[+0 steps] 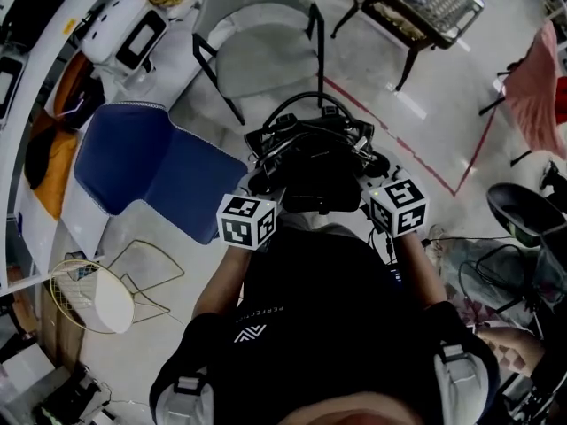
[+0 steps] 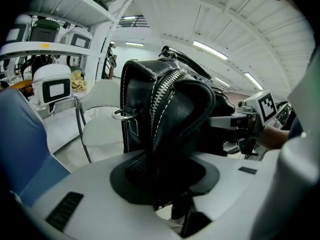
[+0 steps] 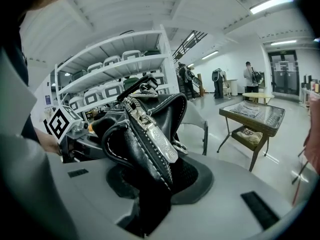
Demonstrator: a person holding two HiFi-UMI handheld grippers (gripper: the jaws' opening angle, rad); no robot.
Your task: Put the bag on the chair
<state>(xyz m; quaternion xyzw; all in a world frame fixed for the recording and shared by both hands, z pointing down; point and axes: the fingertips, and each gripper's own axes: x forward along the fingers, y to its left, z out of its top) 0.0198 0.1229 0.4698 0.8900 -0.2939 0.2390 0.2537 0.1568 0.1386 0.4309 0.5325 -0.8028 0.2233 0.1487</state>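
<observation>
A black leather bag (image 1: 314, 162) with a silver zip hangs in the air in front of the person, held between both grippers. My left gripper (image 1: 268, 177) is shut on the bag's left end (image 2: 170, 114), the leather pinched between its jaws. On the opposite end (image 3: 142, 134) my right gripper (image 1: 365, 168) is shut, clamped beside the zip. The pale grey chair (image 1: 266, 56) with a black frame stands just beyond the bag; its seat (image 2: 102, 129) shows behind the bag in the left gripper view. The handles arch over the top of the bag.
A blue padded seat (image 1: 151, 171) lies to the left. A dark side table (image 1: 416, 3) stands at the back right, and a pink cloth (image 1: 540, 82) hangs at the far right. White shelving with devices (image 1: 124, 29) lines the left. A wire stool (image 1: 89, 295) sits at lower left.
</observation>
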